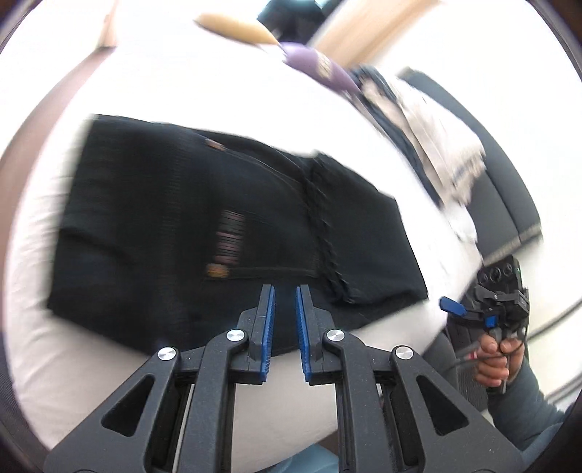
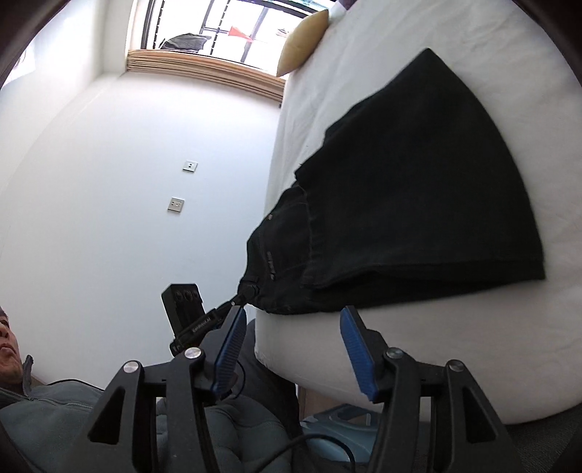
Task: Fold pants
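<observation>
Black pants lie folded on a white bed, waistband end near the bed's front edge. My left gripper hovers over the pants' near edge with a narrow gap between its blue pads and nothing held. In the right wrist view the left gripper's tips touch the pants' waistband corner at the bed edge. My right gripper is wide open and empty, just off the bed's edge below the pants. It also shows in the left wrist view, off the bed to the right.
A tan pillow, a purple cushion and a pile of beige and dark clothes lie at the bed's far side. A white wall with two sockets and a window stand beside the bed. The person sits at the bed's edge.
</observation>
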The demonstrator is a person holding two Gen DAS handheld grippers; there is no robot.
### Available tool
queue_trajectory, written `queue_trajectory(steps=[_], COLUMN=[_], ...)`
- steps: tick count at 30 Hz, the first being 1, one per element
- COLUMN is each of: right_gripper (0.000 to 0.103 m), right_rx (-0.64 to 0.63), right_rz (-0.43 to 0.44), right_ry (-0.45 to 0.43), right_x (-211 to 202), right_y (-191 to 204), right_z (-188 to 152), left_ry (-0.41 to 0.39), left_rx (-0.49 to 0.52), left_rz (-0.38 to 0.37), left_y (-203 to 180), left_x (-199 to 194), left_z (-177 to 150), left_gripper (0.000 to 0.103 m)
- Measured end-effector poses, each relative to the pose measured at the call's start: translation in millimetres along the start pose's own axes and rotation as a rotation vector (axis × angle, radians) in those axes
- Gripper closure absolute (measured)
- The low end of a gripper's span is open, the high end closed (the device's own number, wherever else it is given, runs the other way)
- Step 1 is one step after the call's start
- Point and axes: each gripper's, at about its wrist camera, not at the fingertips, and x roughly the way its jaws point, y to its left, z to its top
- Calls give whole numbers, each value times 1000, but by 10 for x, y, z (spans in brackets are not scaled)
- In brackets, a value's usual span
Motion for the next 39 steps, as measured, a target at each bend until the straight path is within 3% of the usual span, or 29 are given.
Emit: queue_trajectory(steps=[2, 3, 4, 5, 6, 13, 18, 24, 29, 32, 34, 37, 39], right_gripper=[45, 45, 45, 45, 45, 45, 45, 45, 45, 45, 45, 45, 45], right_rx=[-9, -7, -6, -8, -12, -21, 6, 14, 13, 13, 13, 15, 15], right_rz=[15, 24, 32, 35, 36, 49, 61, 89, 93, 88, 90, 87, 84], right_ry=[-12, -11, -10, -7, -1, 43, 35, 31, 36, 36, 34, 33, 34], right_x=[167, 257, 350, 443, 509, 799, 683, 691, 730, 724, 727, 722, 735], right_y=[86, 110, 139, 175, 208, 310, 200, 180, 179, 175, 171, 155, 145], right_z=[138, 202, 262, 313, 352, 337, 220, 207, 223, 232, 242, 256, 262], left_ry=[-77, -108, -145, -197, -249, -229, -182, -233, -244, -242, -229, -223, -225], left_rx=[-81, -135, -198, -261, -316, -462, -532, -624, -635, -662, -710, -758, -780], left_rz=[41, 53, 59, 56, 54, -5, -65, -104, -83, -87, -89, -106, -139], left_y=[236, 374, 488, 594, 706, 1037, 1174, 1385, 1384, 1417, 1498, 1585, 1625], left_x=[-238, -349, -447, -547, -642, -578, -305, -137, -106, -128, -105, -85, -69], left_z=[-10, -7, -40, -85, -121, -163, -185, -197, -183, -195, -228, -274, -291], left_gripper=[82, 55, 18, 8, 6, 6, 6, 8, 10, 31, 55, 70, 71])
